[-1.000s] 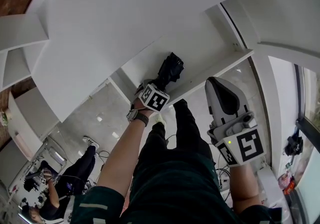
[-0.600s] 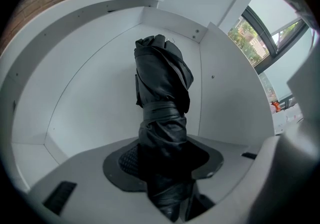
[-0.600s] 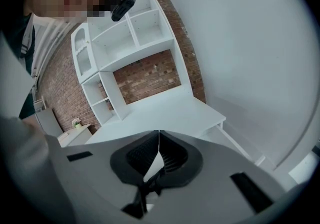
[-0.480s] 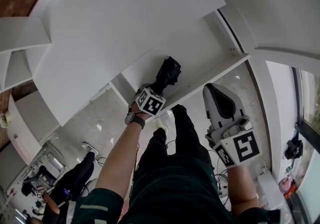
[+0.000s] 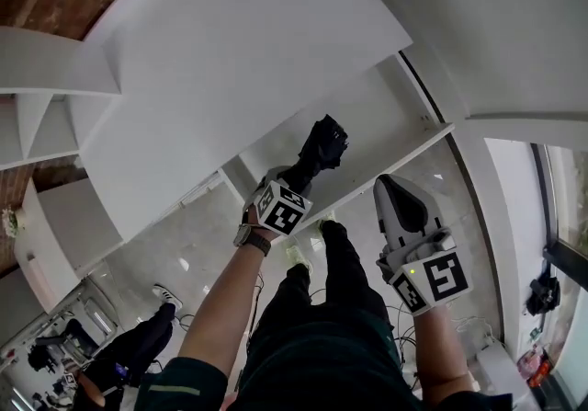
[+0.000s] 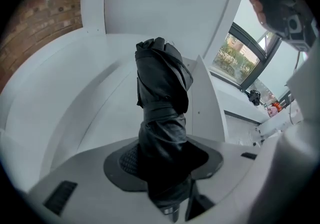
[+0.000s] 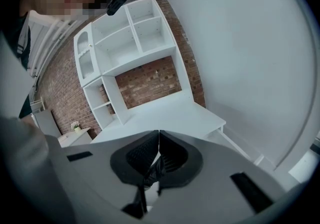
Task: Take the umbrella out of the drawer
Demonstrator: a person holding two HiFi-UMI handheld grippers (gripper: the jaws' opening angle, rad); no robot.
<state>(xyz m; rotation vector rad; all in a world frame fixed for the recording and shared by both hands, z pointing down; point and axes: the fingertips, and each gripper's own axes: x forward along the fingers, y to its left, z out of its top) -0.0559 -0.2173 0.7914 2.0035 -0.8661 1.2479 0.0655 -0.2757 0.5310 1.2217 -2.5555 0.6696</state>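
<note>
A black folded umbrella sticks up over the open white drawer in the head view. My left gripper is shut on its lower end, with the marker cube just below it. In the left gripper view the umbrella rises from between the pads of the left gripper, above the drawer's inside. My right gripper hangs to the right, in front of the drawer's front panel. The right gripper is shut with nothing in it, its pads meeting at the tip.
The white desk top spreads above the drawer. White shelves stand at the left, and a white shelf unit stands against a brick wall. My dark trousers fill the bottom. Another person is at the lower left.
My left gripper has risen with the umbrella, which now stands higher over the drawer. The right gripper has hardly moved.
</note>
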